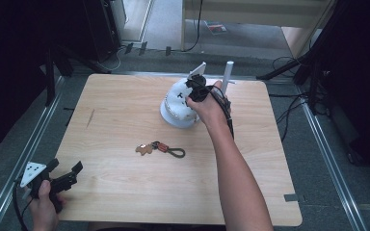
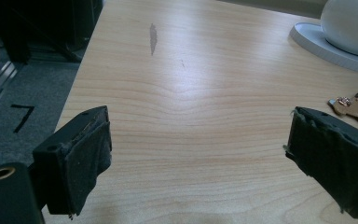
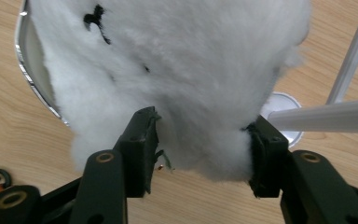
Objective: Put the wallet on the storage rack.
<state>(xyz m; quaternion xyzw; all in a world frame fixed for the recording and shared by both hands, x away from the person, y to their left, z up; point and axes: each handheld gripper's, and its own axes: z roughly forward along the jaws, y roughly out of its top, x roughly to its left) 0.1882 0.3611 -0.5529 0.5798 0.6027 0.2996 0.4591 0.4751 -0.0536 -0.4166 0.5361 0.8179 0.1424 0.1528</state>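
Black pads of the right gripper (image 3: 200,154) flanked the fluffy white plush (image 3: 177,70), barely pressing; soft, light, squashy, best pinched at its six-o'clock edge. Left gripper (image 2: 198,158) gaped empty.

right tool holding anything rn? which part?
The right tool has the lower edge of the white fluffy toy between its jaws, both pads against the fur; whether they press cannot be told. The left tool is open, holding nothing.
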